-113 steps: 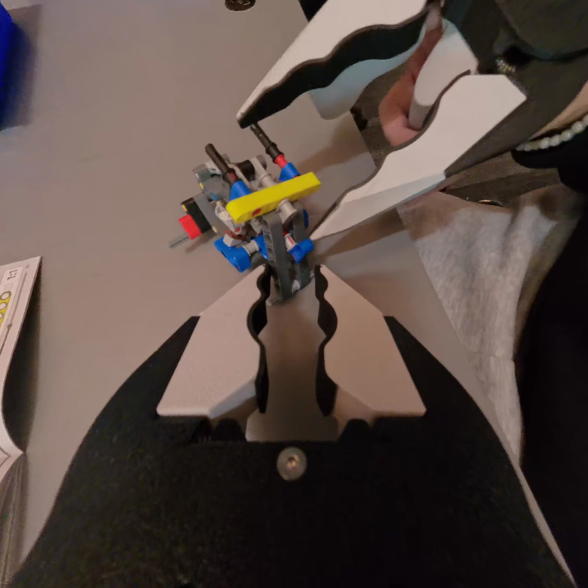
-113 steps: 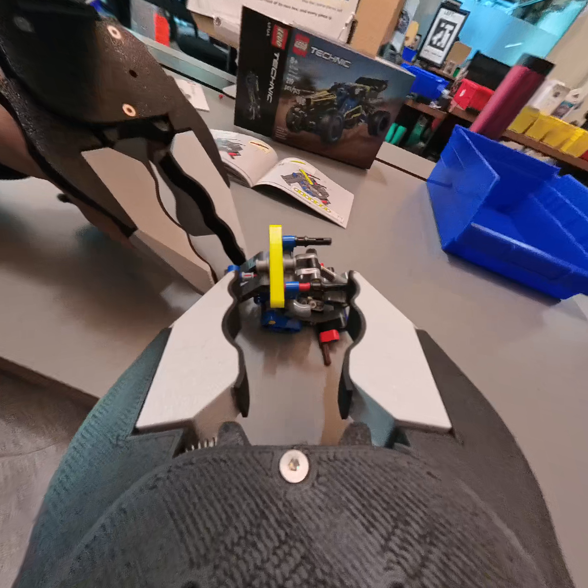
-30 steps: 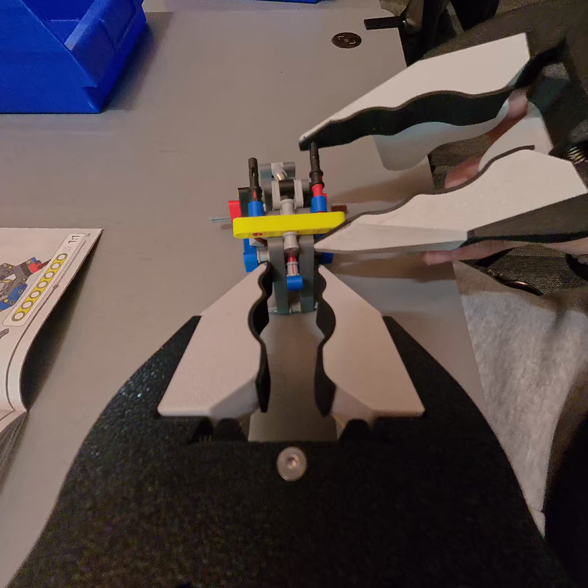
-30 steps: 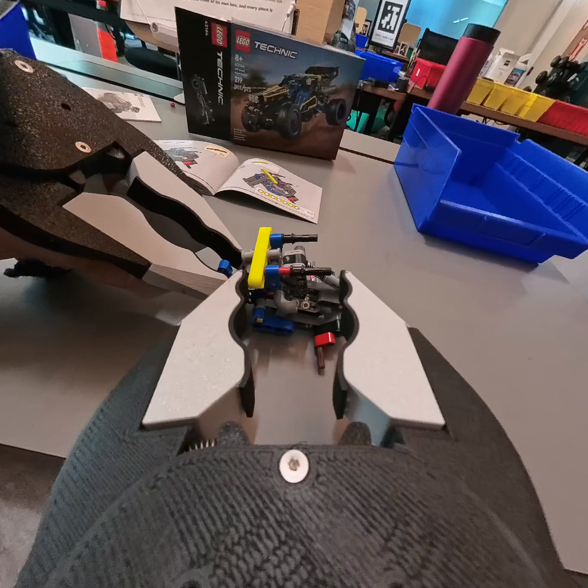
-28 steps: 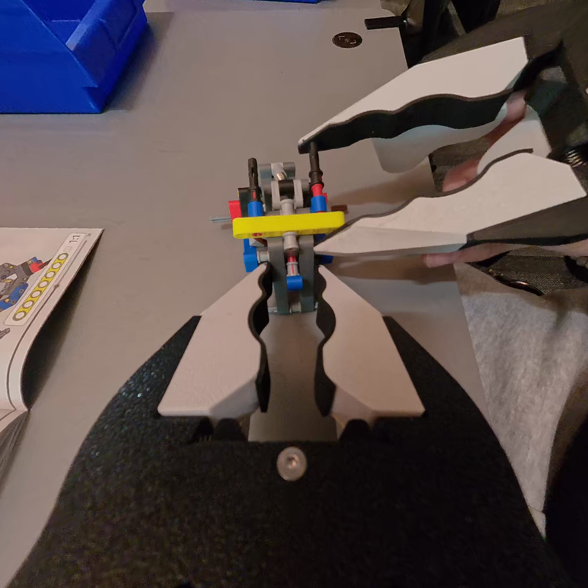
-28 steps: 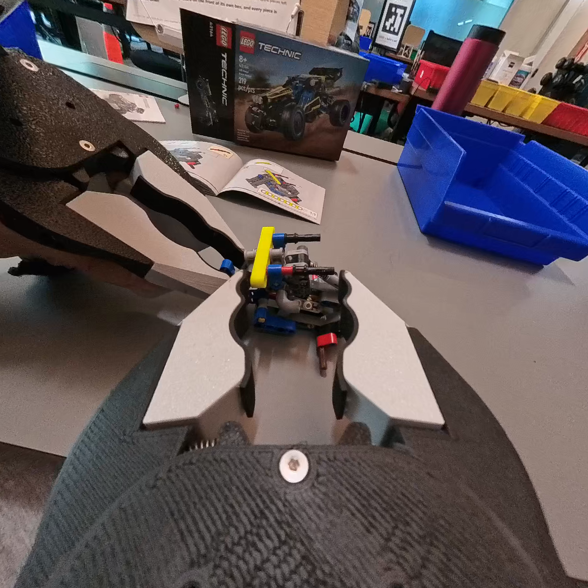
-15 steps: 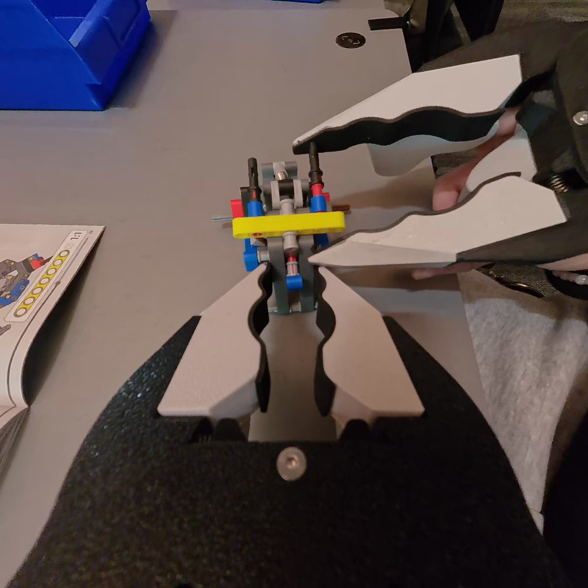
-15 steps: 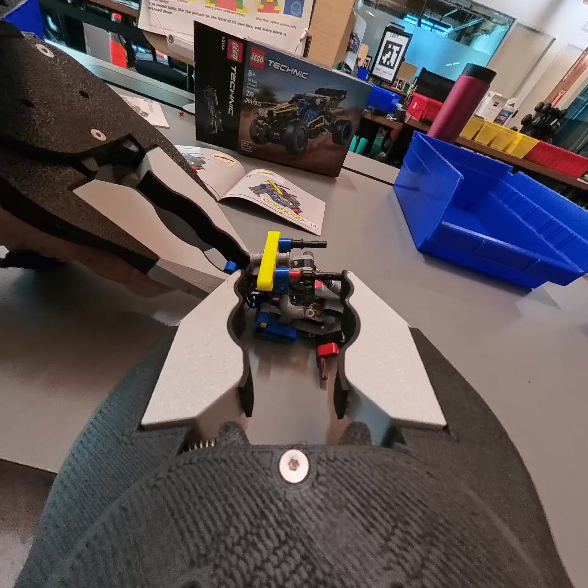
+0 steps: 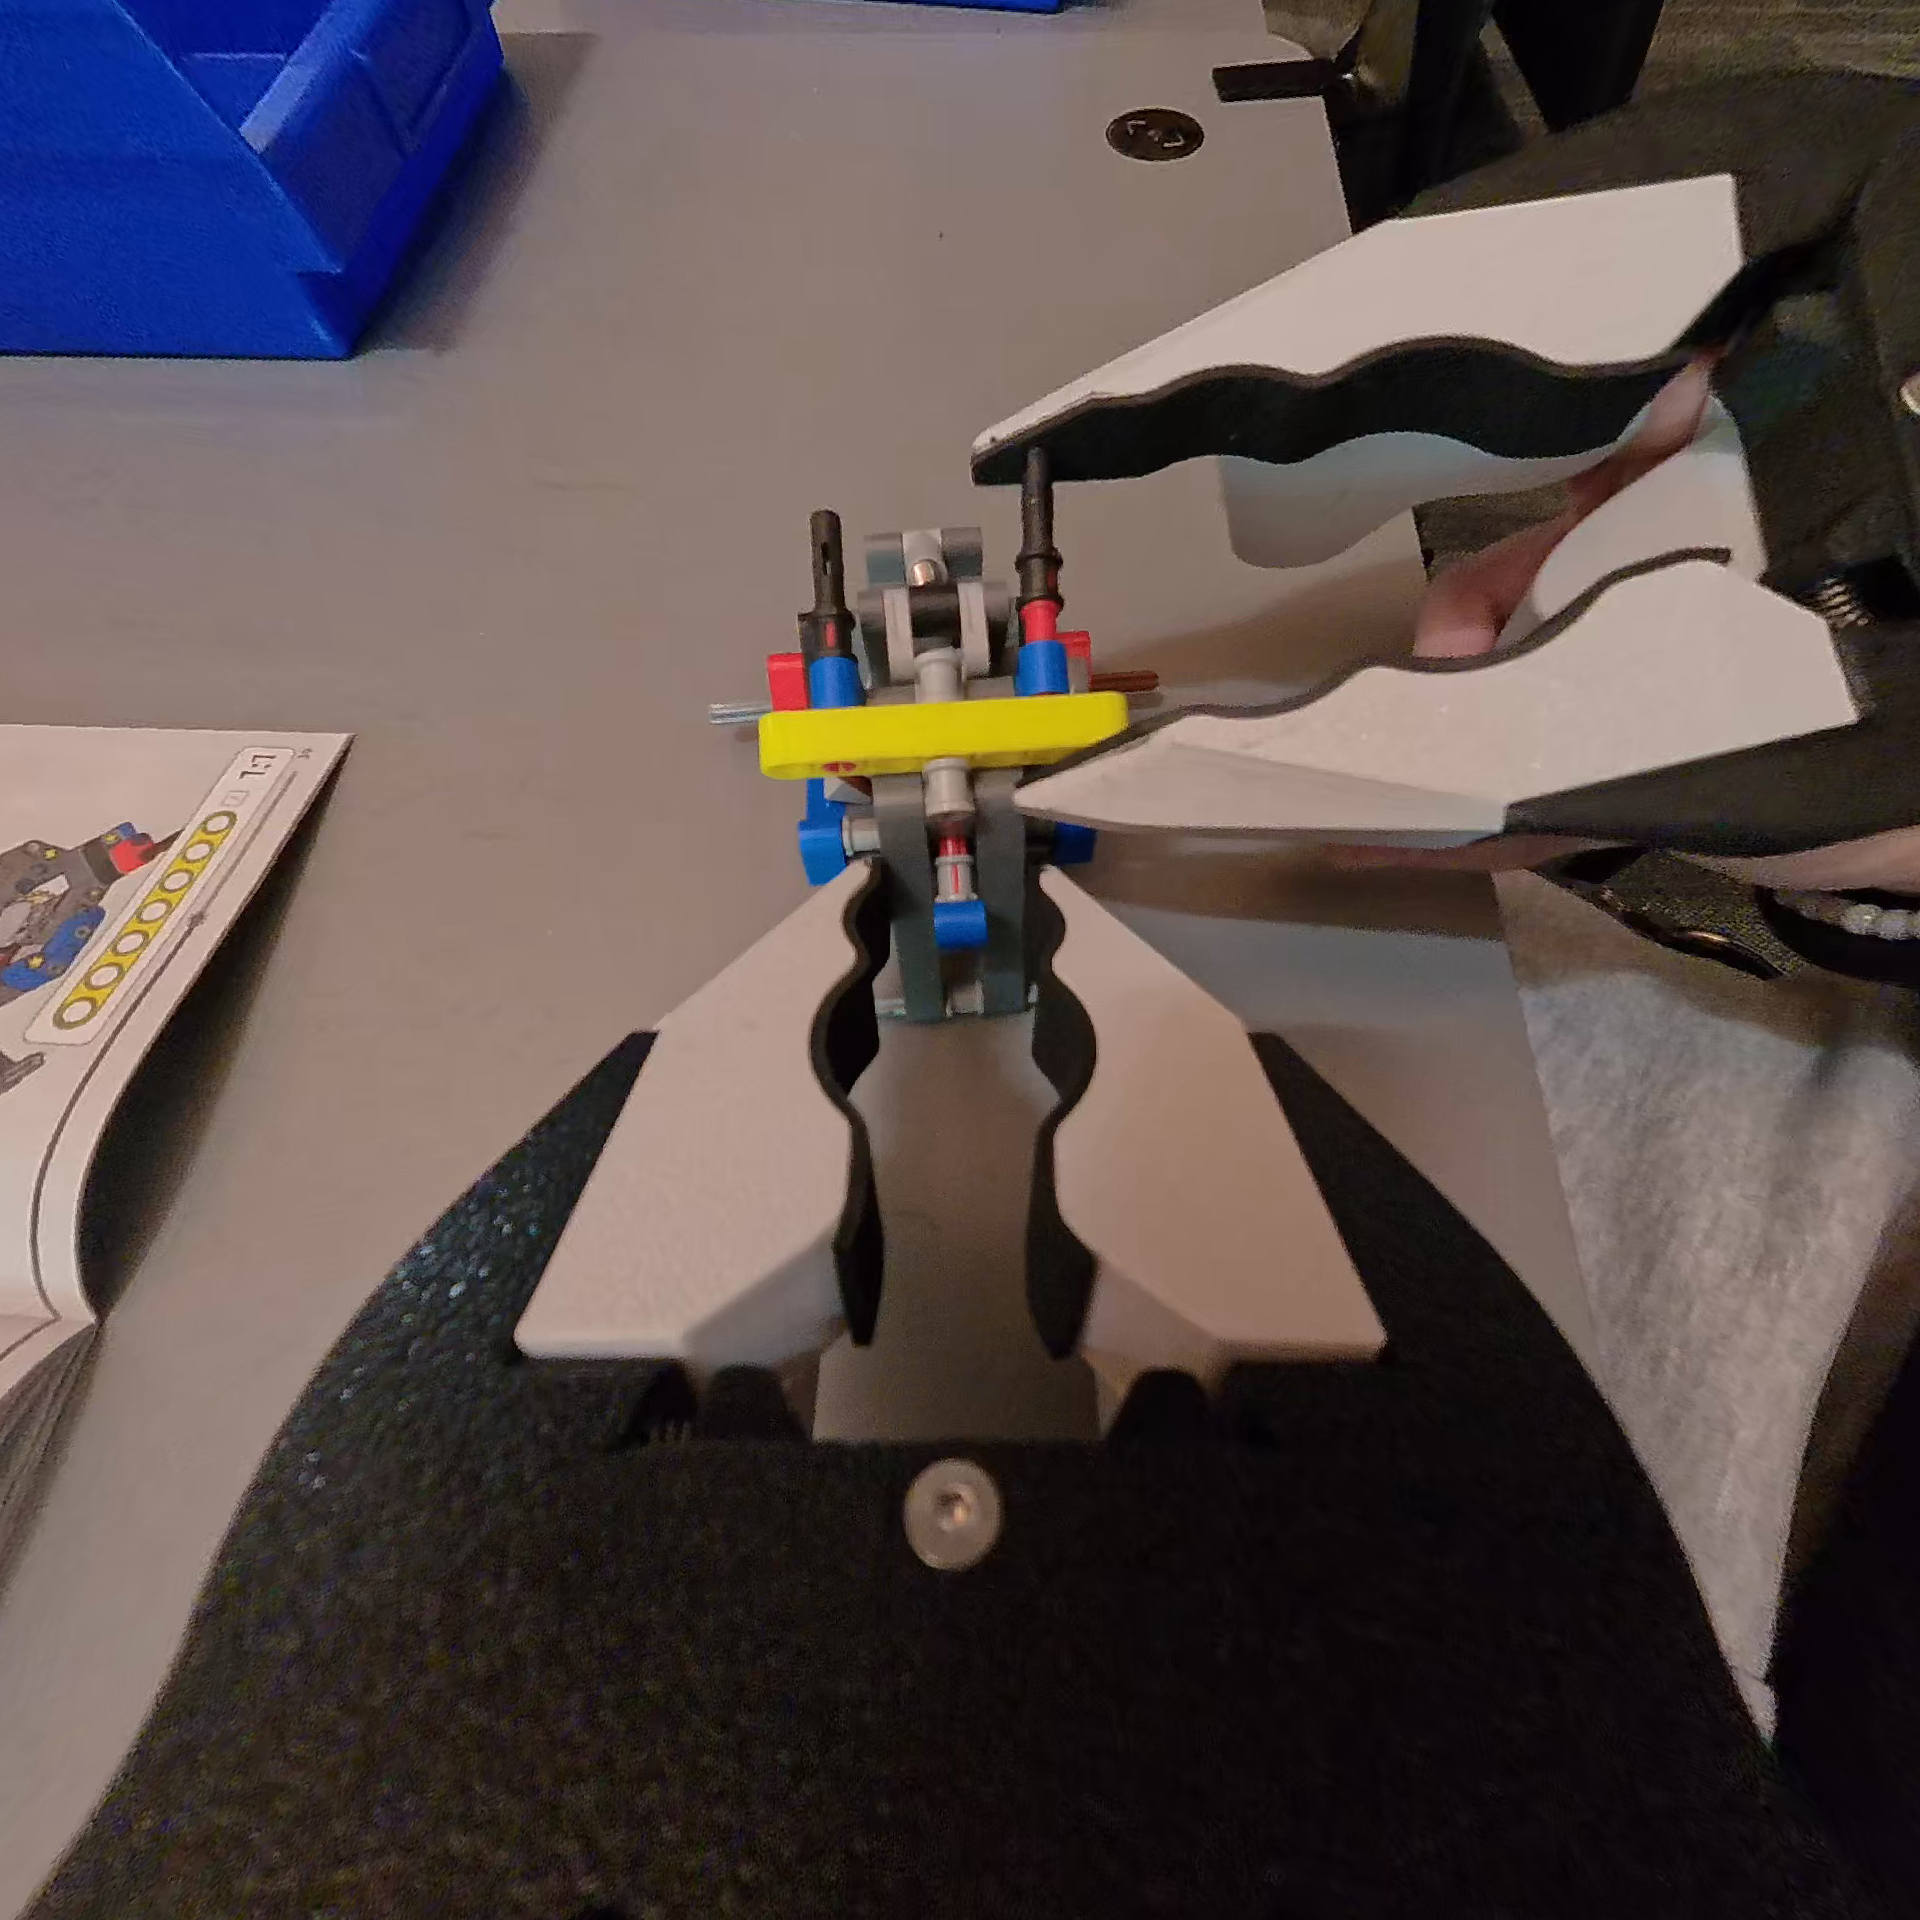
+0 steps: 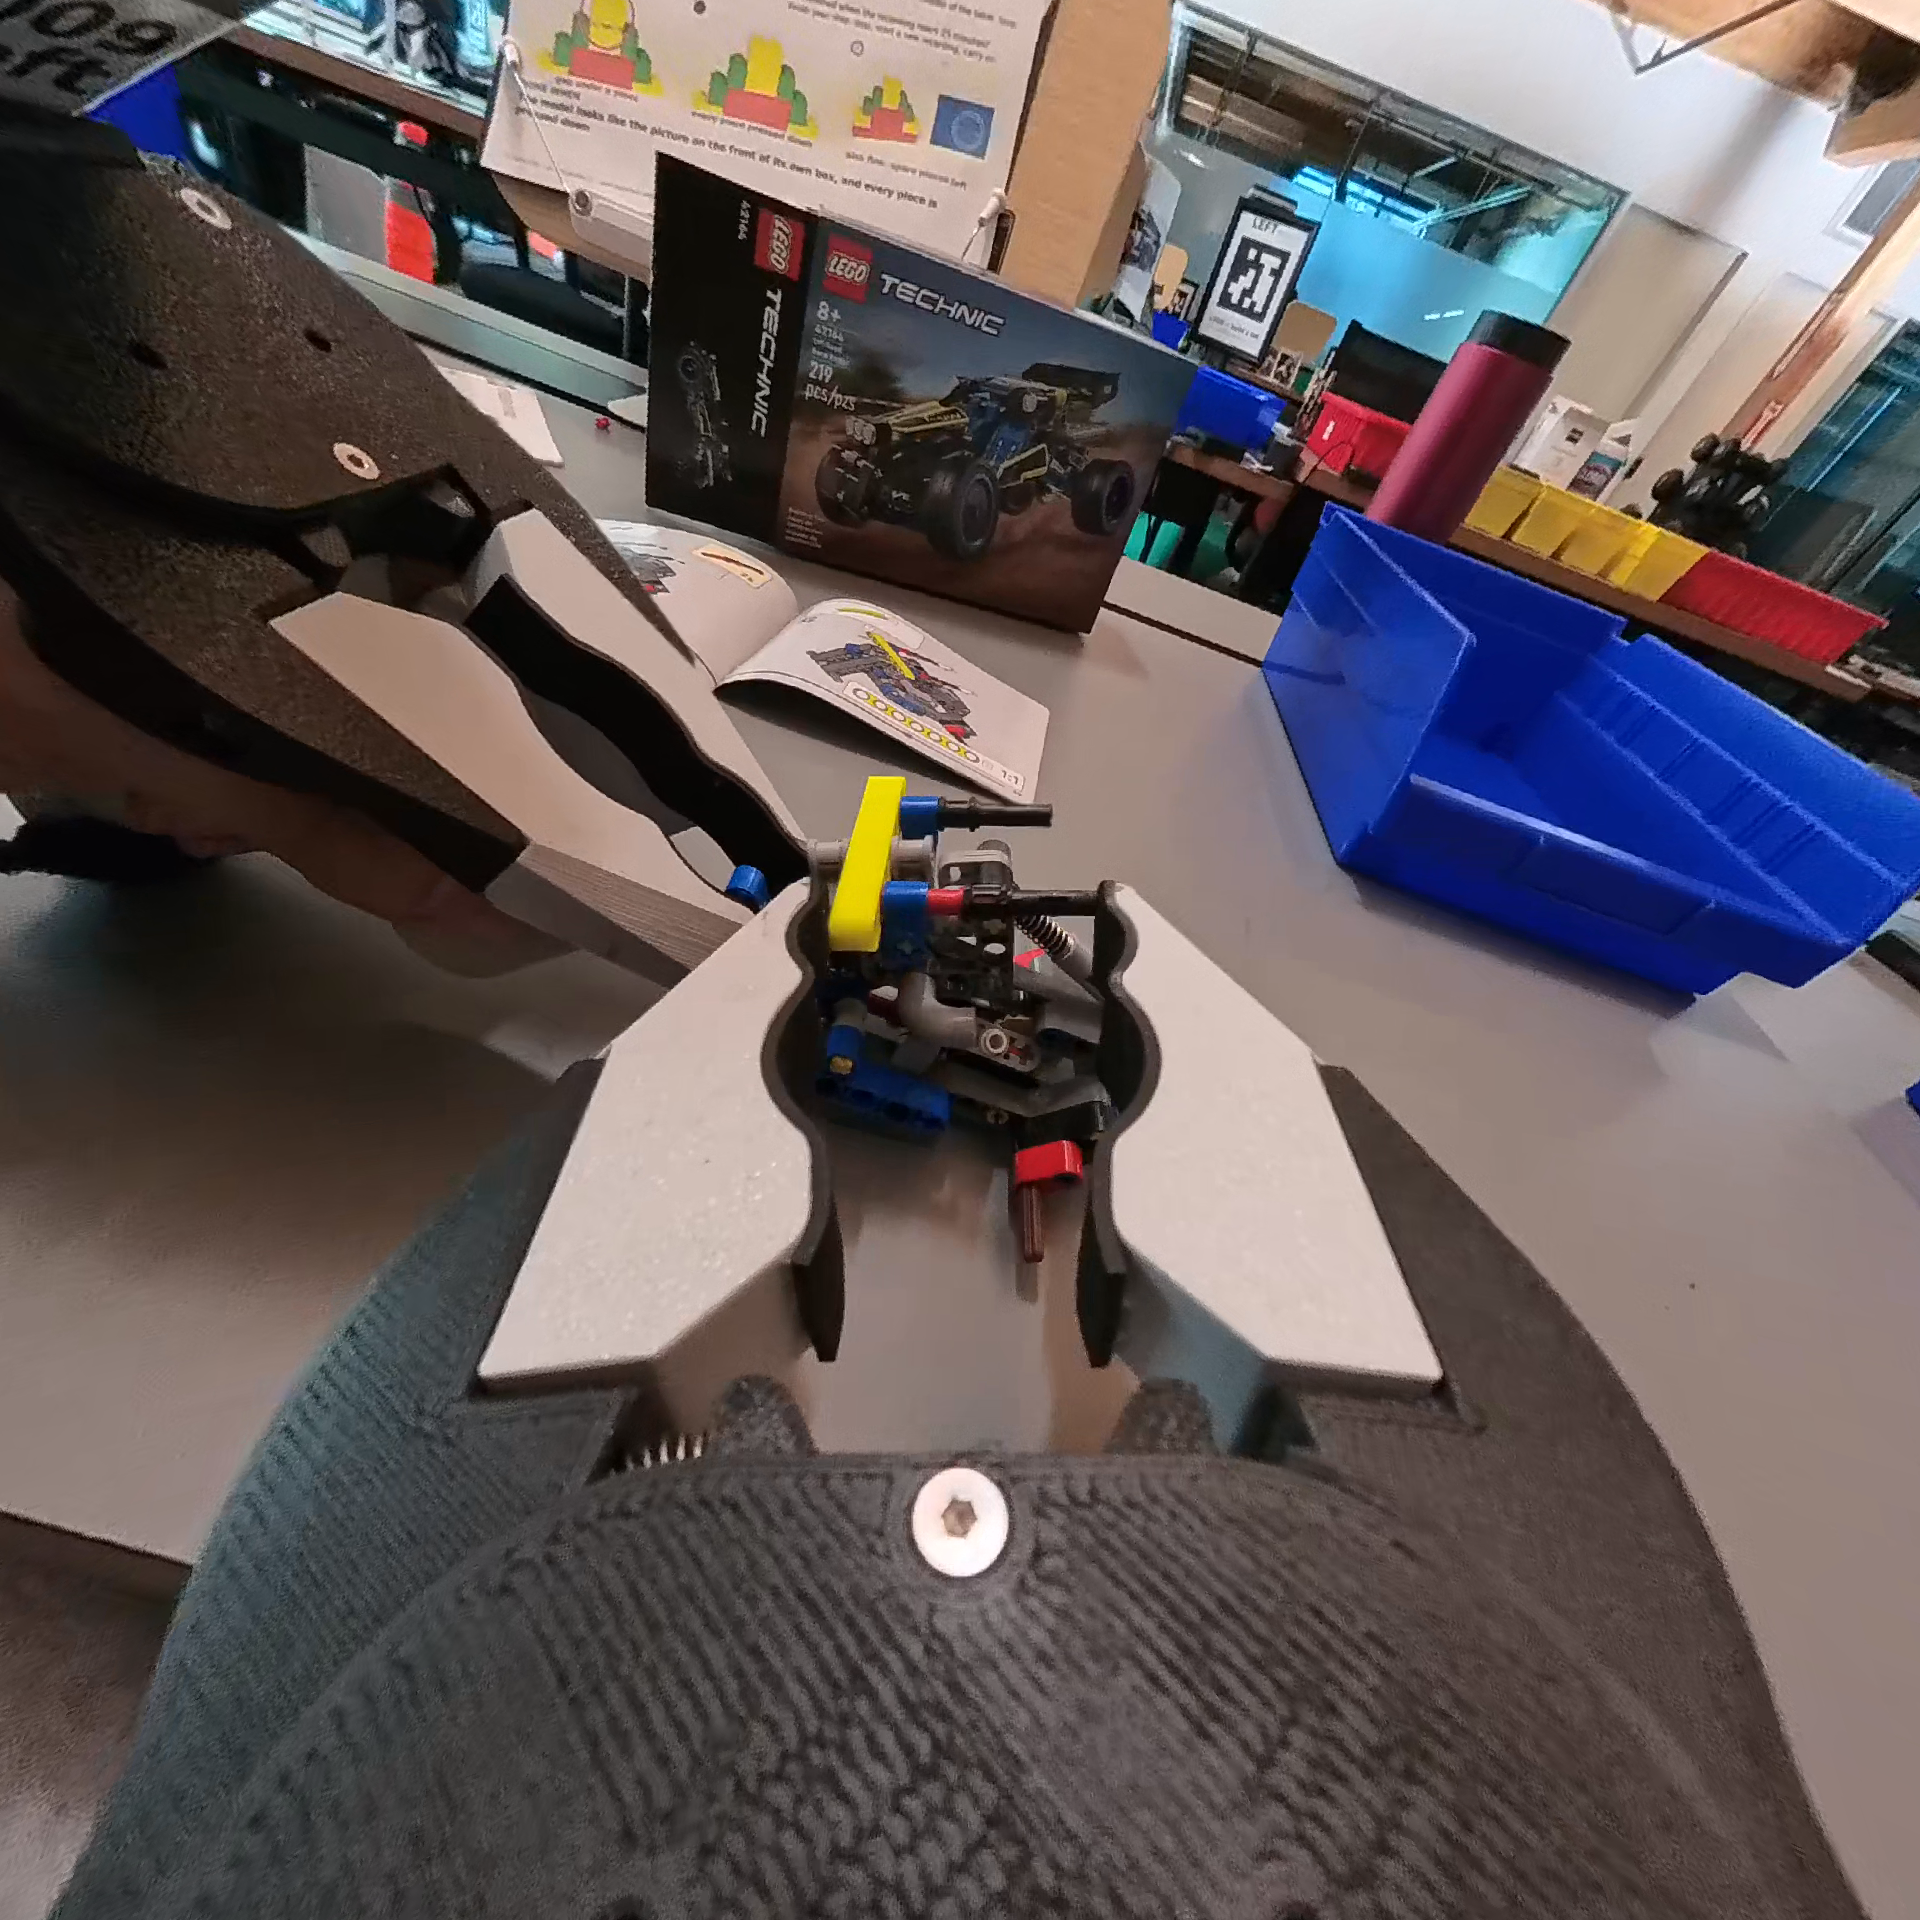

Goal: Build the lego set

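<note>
My left gripper [image 9: 951,914] was clamped on the dark grey stem at the near end of the small brick assembly [image 9: 935,727], both pads pressing its sides. The assembly sat low over the grey counter [image 9: 582,436], its long axis running away from my left gripper, with two black pins [image 9: 826,561] pointing toward the far side and the yellow beam [image 9: 940,736] lying crosswise, left to right.

My right gripper [image 10: 956,935] came in from the right side and straddled the assembly's body. Its far fingertip [image 10: 1110,914] touched the tip of the right-hand black pin, and its near fingertip [image 9: 1049,805] lay against the assembly just under the yellow beam, so it was closed across the piece.

An open instruction booklet [image 9: 125,914] lay on the counter to the left, a blue bin [image 9: 208,187] at the far left, and the kit's box [image 10: 894,416] stood beyond the booklet. A maroon bottle [image 10: 1455,436] stood farther off. Only my two grippers crowded the assembly.
</note>
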### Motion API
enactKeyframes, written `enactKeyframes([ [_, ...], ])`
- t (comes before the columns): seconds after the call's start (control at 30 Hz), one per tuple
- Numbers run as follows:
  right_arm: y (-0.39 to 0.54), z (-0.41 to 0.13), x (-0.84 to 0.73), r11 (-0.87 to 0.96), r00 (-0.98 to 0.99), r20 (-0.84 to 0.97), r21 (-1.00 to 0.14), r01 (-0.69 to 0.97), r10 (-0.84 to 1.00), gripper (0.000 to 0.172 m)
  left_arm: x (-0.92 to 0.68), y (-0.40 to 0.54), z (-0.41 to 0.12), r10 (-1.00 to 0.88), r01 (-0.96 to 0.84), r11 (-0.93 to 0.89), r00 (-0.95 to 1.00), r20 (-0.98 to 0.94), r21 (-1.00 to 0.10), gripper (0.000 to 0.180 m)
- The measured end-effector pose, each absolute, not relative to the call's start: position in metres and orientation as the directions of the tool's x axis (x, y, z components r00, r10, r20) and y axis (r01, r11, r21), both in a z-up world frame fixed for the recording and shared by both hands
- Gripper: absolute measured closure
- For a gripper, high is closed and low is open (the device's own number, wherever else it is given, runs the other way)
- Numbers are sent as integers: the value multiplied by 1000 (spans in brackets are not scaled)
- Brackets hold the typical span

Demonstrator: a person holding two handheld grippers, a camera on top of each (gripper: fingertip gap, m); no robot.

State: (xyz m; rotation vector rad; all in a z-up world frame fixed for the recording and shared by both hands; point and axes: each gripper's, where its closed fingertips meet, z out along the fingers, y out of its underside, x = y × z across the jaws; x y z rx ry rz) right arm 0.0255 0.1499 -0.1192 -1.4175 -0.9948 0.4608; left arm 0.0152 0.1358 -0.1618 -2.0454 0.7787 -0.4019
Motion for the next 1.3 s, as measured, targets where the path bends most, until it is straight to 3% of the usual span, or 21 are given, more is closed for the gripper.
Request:
enactKeyframes([
  [0.2,148,-117,26,225,536,363,-925,307,762,124,15,136,-161,-654,-371,-411,756,-14,-833,158],
  [1.3,151,-116,22,213,430,353,-916,341,831,124,16,138,-161,-661,-409,-386,748,-61,-827,158],
])
